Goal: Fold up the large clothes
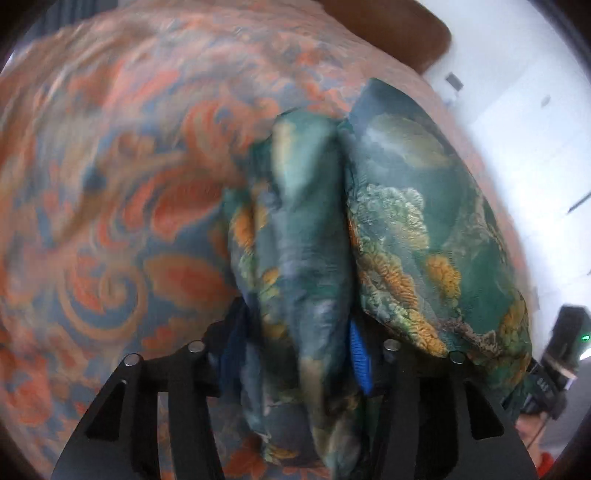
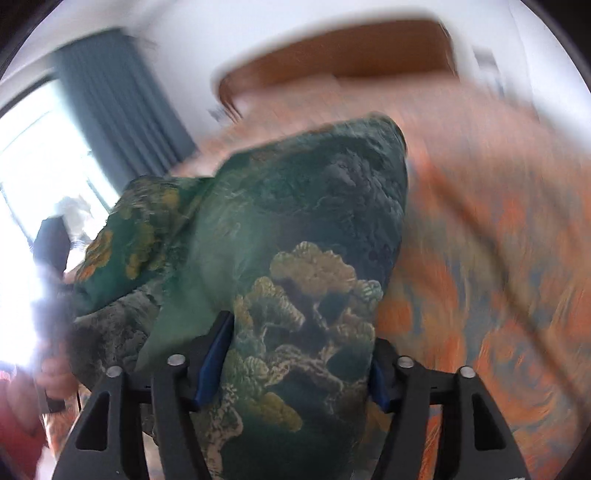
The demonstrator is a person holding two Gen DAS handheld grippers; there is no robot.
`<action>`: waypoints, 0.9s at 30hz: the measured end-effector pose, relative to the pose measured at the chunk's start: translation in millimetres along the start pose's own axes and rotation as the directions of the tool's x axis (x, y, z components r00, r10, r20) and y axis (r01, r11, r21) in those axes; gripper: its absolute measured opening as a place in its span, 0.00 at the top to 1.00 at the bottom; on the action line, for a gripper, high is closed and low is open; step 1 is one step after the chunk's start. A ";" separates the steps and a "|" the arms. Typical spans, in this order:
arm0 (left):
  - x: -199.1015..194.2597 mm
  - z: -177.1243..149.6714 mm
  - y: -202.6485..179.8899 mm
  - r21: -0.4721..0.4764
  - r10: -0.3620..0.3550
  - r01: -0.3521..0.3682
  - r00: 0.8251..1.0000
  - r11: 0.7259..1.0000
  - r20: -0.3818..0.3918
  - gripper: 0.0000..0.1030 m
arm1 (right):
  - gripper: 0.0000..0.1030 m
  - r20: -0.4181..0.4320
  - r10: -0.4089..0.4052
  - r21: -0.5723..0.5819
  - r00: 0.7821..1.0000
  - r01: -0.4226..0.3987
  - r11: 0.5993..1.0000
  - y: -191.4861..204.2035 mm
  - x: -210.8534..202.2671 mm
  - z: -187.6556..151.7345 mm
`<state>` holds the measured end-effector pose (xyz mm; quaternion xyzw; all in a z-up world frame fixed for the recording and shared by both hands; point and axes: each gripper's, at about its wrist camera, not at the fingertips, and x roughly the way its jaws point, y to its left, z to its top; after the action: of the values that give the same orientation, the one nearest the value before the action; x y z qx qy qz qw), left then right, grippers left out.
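Left wrist: green garment (image 1: 406, 229) bunched over orange bedspread (image 1: 110, 184), hiding headboard (image 1: 399, 33).

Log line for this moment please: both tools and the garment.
left tool: shut on green garment | right tool: shut on green garment | garment: bunched, lifted over orange bedspread | frames blurred

**Two wrist views, close over the bed**

We look forward along each pair of tongs, pressed close to the green patterned cloth (image 1: 399, 229). Both views share that cloth (image 2: 295, 236), the orange bedspread (image 1: 110, 184) and the brown headboard (image 2: 343, 48).
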<state>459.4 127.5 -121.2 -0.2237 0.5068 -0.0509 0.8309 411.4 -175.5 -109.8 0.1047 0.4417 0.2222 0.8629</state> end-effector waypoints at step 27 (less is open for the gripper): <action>-234.5 -313.2 -93.1 0.191 0.243 -0.434 0.759 0.880 0.604 0.00 | 0.04 0.429 -0.314 -0.146 0.847 0.408 0.901 92.4 -266.9 -206.0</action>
<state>88.9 16.9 -10.5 0.0059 0.2560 0.0890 0.9625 81.5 -224.5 -5.1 -0.0395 0.2412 0.0788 0.9665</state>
